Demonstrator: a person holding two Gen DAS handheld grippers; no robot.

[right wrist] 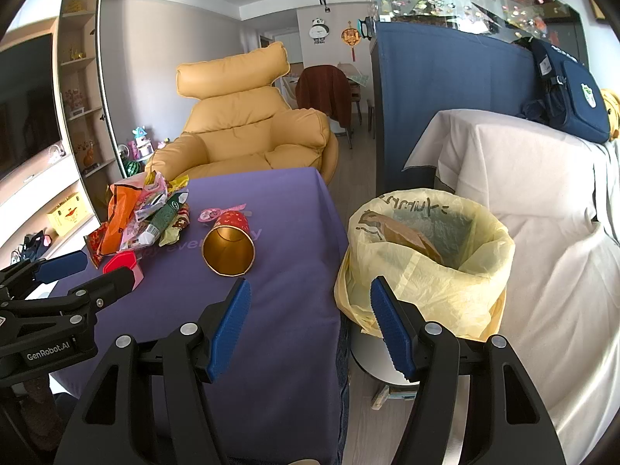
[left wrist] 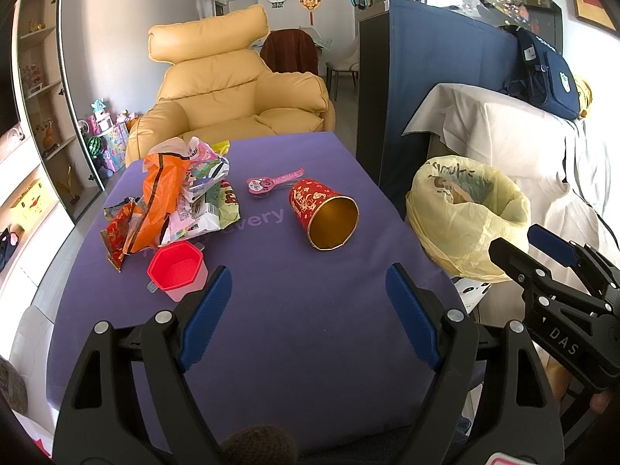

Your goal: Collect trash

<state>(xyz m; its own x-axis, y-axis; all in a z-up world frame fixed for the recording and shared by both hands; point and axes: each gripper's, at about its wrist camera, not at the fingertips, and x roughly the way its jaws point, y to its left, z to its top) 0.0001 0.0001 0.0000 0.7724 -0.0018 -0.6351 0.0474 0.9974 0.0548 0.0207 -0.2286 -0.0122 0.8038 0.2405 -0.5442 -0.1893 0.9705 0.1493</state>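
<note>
Item: red paper cup (left wrist: 323,213), on side mid-surface (left wrist: 294,310), mouth toward us. We judge it light, crushable; pinch rim gently. Left claw (left wrist: 308,302), right claw (right wrist: 310,325) wide, empty. Lined bin (right wrist: 426,255) beside surface.

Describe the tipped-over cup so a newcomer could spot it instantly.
On the purple-clothed table, look right of the wrapper pile, just in front of a pink toy. The cup lies on its side, red patterned outside, shiny gold inside, unlike the upright plain red cup.
</note>
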